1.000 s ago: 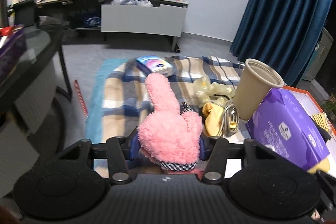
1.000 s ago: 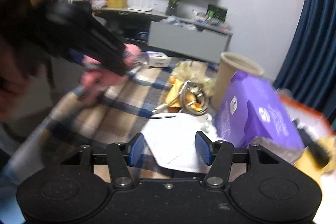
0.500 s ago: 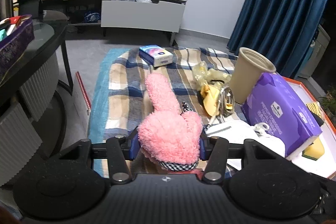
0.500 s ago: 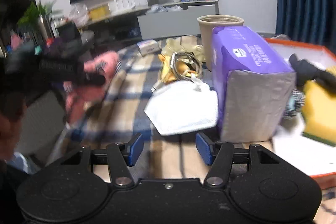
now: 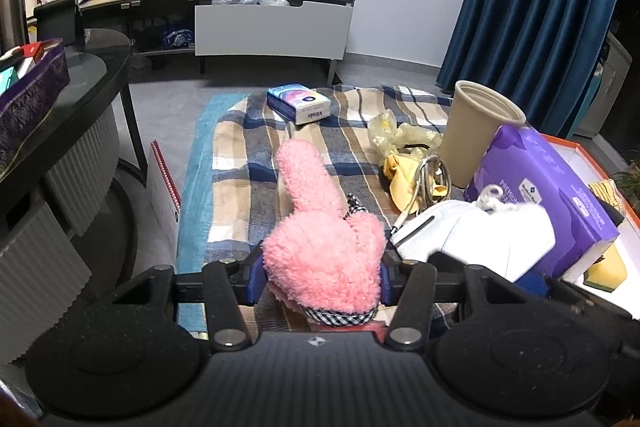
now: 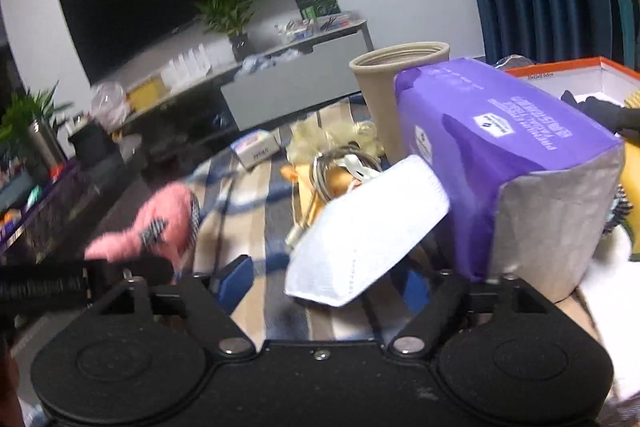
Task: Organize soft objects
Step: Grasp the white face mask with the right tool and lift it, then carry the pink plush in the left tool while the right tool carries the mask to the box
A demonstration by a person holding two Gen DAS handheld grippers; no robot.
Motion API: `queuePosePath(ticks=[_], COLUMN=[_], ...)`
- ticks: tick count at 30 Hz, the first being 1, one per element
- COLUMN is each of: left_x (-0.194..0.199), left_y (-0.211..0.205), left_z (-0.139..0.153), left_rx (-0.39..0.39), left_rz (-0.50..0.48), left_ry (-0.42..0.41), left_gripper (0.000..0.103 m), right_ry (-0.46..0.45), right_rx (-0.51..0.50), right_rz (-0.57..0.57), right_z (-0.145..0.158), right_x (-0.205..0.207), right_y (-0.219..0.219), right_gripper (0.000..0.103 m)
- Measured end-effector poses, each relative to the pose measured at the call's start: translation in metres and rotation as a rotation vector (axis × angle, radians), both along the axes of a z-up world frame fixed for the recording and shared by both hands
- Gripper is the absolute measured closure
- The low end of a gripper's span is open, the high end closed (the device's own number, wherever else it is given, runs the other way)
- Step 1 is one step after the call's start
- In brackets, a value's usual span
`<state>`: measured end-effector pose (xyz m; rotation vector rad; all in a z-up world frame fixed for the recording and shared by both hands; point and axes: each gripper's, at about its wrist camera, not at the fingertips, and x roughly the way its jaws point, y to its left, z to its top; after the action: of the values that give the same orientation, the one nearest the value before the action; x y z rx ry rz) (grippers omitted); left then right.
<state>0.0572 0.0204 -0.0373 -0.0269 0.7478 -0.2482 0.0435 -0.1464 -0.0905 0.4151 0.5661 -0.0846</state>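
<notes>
My left gripper is shut on a fluffy pink glove with a checked cuff and holds it over the plaid cloth. The glove shows blurred in the right wrist view. My right gripper is open, its blue pads either side of a white face mask. The mask lies tilted against the purple tissue pack. It also shows in the left wrist view, beside the purple pack.
A beige cup, yellow gloves and a coiled cable and a small tissue box lie on the cloth. An orange-rimmed white box with a yellow sponge stands at the right. A dark round table is at the left.
My right gripper has moved forward and closed in on the white mask, which now lies between its pads. The left gripper keeps its hold on the pink glove.
</notes>
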Motion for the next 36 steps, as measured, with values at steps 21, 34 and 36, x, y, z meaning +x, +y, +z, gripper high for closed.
queuePosePath(ticks=[21,34,36], left_x=[-0.022,-0.037,-0.039], left_y=[-0.012,-0.029,-0.032], left_z=[0.033,0.047,0.05], left_rx=[-0.037,-0.063,-0.067], left_rz=[0.038,0.033,0.037], left_ry=[-0.086,-0.132,-0.142], left_gripper=[0.051,0.051,0.051], right_ry=[-0.143,-0.214,-0.227], right_rx=[-0.315,-0.349,-0.352], right_rz=[0.108,0.161,0.165], right_z=[0.058,0.09,0.095], right_x=[-0.034,-0.064,-0.066], right_y=[0.007,-0.009,-0.011], right_gripper=[0.087,0.088,0.088])
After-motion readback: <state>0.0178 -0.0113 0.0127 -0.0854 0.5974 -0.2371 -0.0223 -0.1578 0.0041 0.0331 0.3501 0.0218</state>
